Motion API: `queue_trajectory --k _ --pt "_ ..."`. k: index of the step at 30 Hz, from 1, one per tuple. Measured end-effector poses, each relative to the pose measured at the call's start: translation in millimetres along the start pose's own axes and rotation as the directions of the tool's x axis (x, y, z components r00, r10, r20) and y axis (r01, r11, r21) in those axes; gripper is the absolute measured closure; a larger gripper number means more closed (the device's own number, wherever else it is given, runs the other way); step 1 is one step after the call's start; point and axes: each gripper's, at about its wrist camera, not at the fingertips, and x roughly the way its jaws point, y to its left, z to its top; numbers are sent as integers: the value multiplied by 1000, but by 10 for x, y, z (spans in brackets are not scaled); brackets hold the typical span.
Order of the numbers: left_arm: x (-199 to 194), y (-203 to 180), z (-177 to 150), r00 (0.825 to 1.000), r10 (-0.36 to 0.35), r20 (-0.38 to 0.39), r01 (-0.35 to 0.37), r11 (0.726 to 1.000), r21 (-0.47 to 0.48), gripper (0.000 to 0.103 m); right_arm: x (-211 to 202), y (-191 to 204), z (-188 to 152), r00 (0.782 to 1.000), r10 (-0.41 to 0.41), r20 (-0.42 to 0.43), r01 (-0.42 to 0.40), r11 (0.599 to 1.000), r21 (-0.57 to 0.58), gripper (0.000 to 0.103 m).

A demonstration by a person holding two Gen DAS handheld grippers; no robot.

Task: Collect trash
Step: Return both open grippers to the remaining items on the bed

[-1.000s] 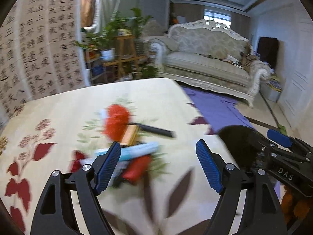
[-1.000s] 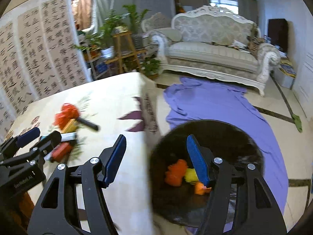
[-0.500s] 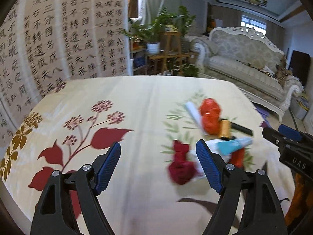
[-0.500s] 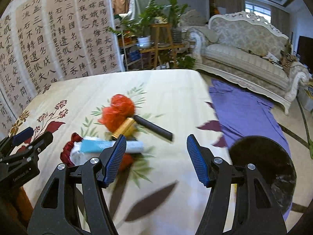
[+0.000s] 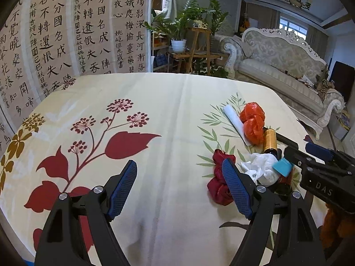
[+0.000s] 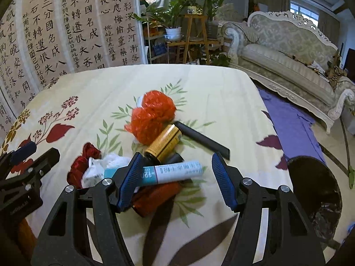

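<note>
A heap of trash lies on the floral tablecloth: an orange crumpled bag, a gold can, a black flat stick, a white-and-teal tube, white crumpled paper, a dark red wad and a red packet. My right gripper hangs open just above the tube, with nothing held. My left gripper is open over bare cloth left of the heap, its right finger beside the dark red wad. The orange bag and a white paper roll lie farther off.
A black bin stands on the floor past the table's right edge, beside a purple sheet. A calligraphy screen, potted plants on wooden stands and a pale sofa stand behind the table.
Both grippers swung left from the bin and table edge to over the table. The right one now faces the trash heap; the left one now faces bare cloth beside it.
</note>
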Motion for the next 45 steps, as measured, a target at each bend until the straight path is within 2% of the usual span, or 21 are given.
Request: queue_trajectory --k 22,28,31,35,42,43,45 --pt "46 -119 -50 1000 -19 -16 19 1000 10 26 -119 -346 -335 999 -37 -37 39 996 75 38" --pt "51 -133 -68 1000 -22 -20 22 1000 12 26 -2 -214 -398 996 -40 -79 42 999 19 40" --pt "54 -128 -67 1000 -21 -22 21 1000 11 26 1 -221 -400 996 -39 -84 41 999 18 40" --pt "62 -114 -69 999 -24 -25 24 1000 9 26 -18 -298 -399 993 -82 -87 82 997 6 40" --pt "85 -111 -68 999 -24 -32 25 1000 6 26 -52 -391 -375 994 -78 -80 83 995 53 40" --pt "87 -110 -67 999 -25 -33 25 1000 5 26 -37 -392 -365 994 -72 -80 77 995 63 42" --pt "87 -110 -67 999 -25 -34 25 1000 2 26 11 -376 -353 994 -70 -89 76 995 68 52"
